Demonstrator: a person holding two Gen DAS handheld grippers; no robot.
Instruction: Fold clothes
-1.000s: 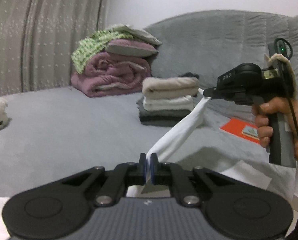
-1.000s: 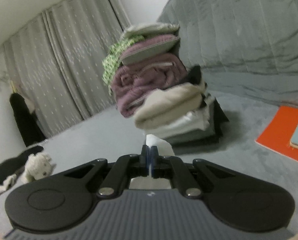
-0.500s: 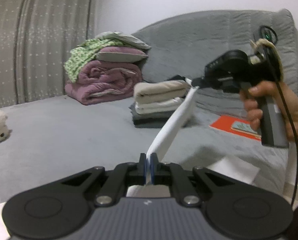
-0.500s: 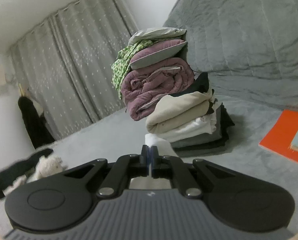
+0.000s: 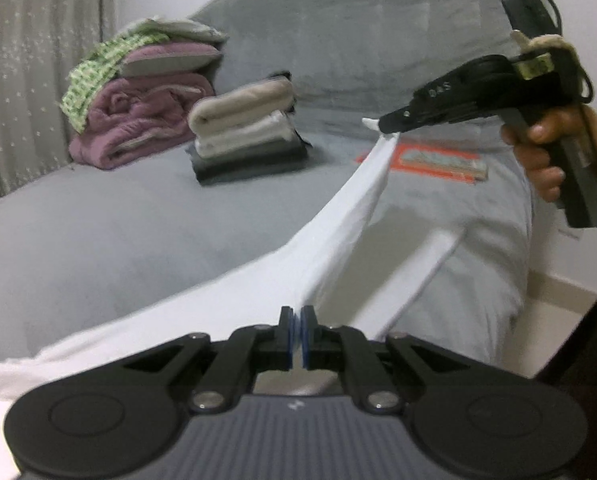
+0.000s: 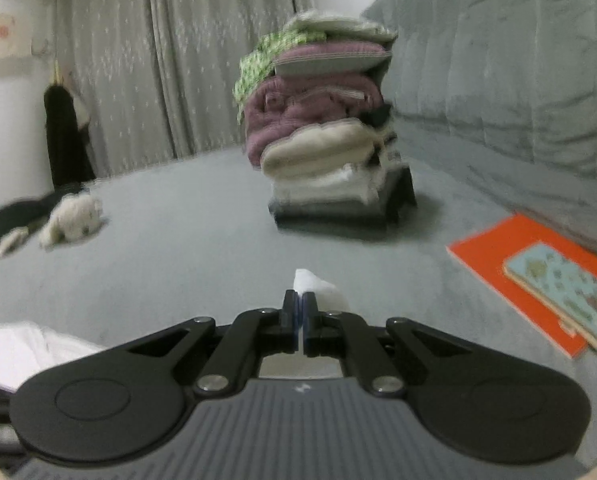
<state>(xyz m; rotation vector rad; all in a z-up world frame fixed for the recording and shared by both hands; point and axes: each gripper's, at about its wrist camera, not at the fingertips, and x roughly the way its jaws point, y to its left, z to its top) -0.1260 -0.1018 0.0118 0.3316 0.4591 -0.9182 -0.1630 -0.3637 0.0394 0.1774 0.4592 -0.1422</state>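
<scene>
White cloth stretched taut betw. both grippers, above bed near its front edge. Left gripper clamped on one end; right gripper clamped on other, w/ hand on grip. Folded pile further back, well apart.

Matte black linkage on left gripper, blue pads, silver screws. Right gripper: black, possibly "DAS" lettering; cable at 2 o'clock.

Dim, flat indoor light; motion blur throughout; strong fisheye bending and dark corners.
</scene>
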